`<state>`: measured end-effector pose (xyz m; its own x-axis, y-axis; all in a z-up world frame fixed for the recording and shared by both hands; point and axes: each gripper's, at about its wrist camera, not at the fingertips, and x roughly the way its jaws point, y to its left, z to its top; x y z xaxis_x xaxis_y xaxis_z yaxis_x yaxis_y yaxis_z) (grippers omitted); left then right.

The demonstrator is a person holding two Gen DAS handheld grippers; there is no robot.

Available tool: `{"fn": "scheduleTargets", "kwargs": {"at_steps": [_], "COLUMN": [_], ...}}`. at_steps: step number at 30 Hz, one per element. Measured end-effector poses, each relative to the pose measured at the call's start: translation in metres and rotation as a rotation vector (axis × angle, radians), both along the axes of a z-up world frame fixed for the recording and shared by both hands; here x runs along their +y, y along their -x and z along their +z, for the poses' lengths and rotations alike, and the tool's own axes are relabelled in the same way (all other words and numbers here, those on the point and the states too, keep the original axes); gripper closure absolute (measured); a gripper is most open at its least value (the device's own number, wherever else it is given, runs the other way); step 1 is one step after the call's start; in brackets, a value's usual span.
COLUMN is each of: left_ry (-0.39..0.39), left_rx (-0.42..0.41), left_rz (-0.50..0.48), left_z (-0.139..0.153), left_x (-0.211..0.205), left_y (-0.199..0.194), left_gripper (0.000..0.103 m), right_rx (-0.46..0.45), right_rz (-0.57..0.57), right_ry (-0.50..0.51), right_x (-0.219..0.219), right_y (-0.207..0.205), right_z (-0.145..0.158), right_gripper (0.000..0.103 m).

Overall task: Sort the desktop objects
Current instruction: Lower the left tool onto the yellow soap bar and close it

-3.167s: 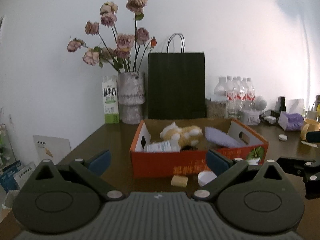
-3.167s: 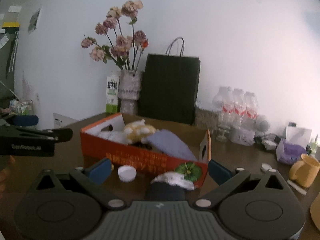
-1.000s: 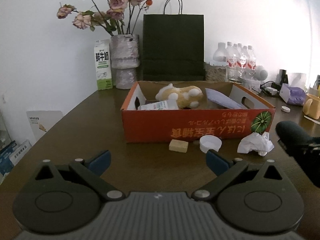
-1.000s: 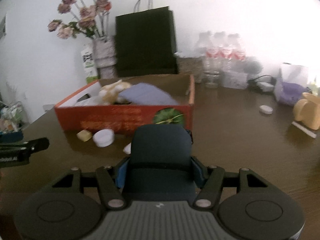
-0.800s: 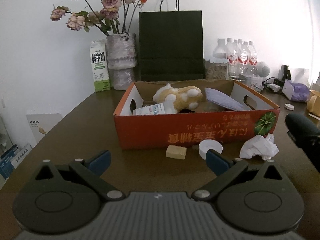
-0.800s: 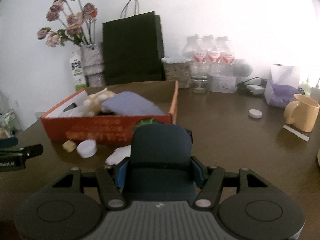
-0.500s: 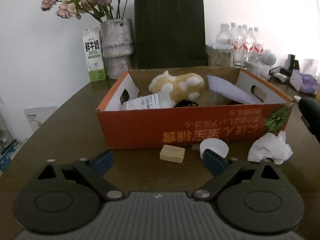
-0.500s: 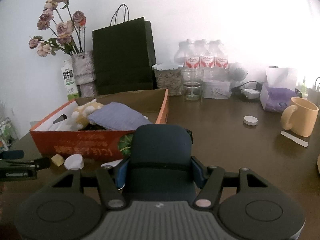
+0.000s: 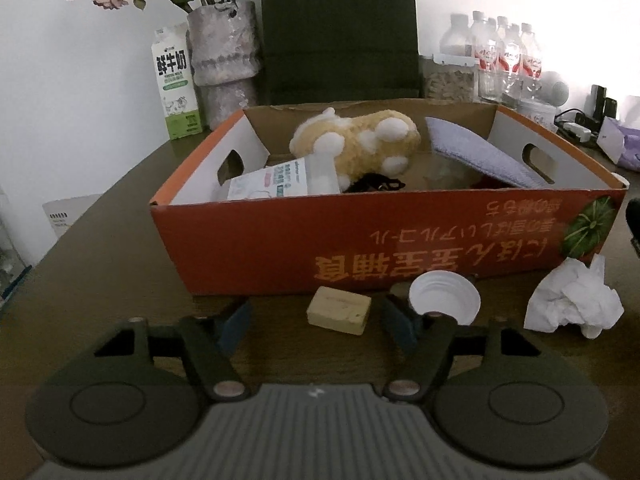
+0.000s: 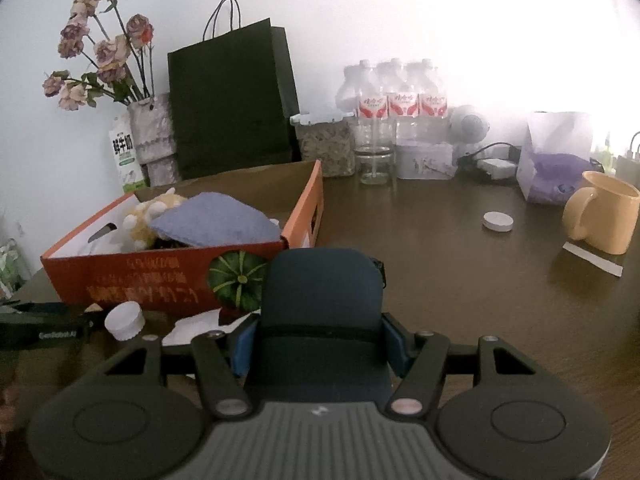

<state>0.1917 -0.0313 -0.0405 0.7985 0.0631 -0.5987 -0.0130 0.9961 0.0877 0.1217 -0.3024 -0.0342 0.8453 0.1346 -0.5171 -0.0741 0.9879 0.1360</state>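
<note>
An orange cardboard box (image 9: 280,236) stands on the dark table and holds a plush toy (image 9: 360,140), a packet (image 9: 276,180) and a purple cloth (image 9: 476,152). In front of it lie a tan eraser block (image 9: 339,309), a white cap (image 9: 444,298) and a crumpled tissue (image 9: 572,304). My left gripper (image 9: 316,322) is open, low over the table, with the eraser between its fingers. My right gripper (image 10: 320,340) is shut on a dark blue pouch (image 10: 322,300), right of the box (image 10: 168,276).
Behind the box stand a milk carton (image 9: 176,84), a vase of dried roses (image 9: 224,52), a black paper bag (image 9: 340,32) and water bottles (image 9: 504,56). To the right are a yellow mug (image 10: 600,212), a small white lid (image 10: 497,221) and a tissue pack (image 10: 556,160).
My left gripper has moved forward and down to the eraser and its fingers have narrowed around it. My right gripper took hold of the dark pouch and has swung right with it.
</note>
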Motion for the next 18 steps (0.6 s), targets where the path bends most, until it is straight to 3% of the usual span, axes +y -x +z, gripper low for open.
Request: {"fn": "scheduleTargets", "kwargs": {"at_steps": [2, 5, 18], "left_ry": [-0.001, 0.017, 0.047], "left_rx": [-0.003, -0.007, -0.053], "left_rz": [-0.009, -0.045, -0.025], "left_z": [0.0, 0.0, 0.013], "left_x": [-0.001, -0.003, 0.004], "left_y": [-0.001, 0.0, 0.015], "left_gripper": [0.039, 0.068, 0.069], "right_rx": [0.001, 0.0, -0.033], "right_rz": [0.004, 0.006, -0.001], "right_ry": [-0.002, -0.004, 0.003], "right_x": [0.001, 0.001, 0.006], "right_y": [0.0, 0.001, 0.011], "right_z": [-0.001, -0.001, 0.007], "right_gripper": [0.041, 0.041, 0.041]}}
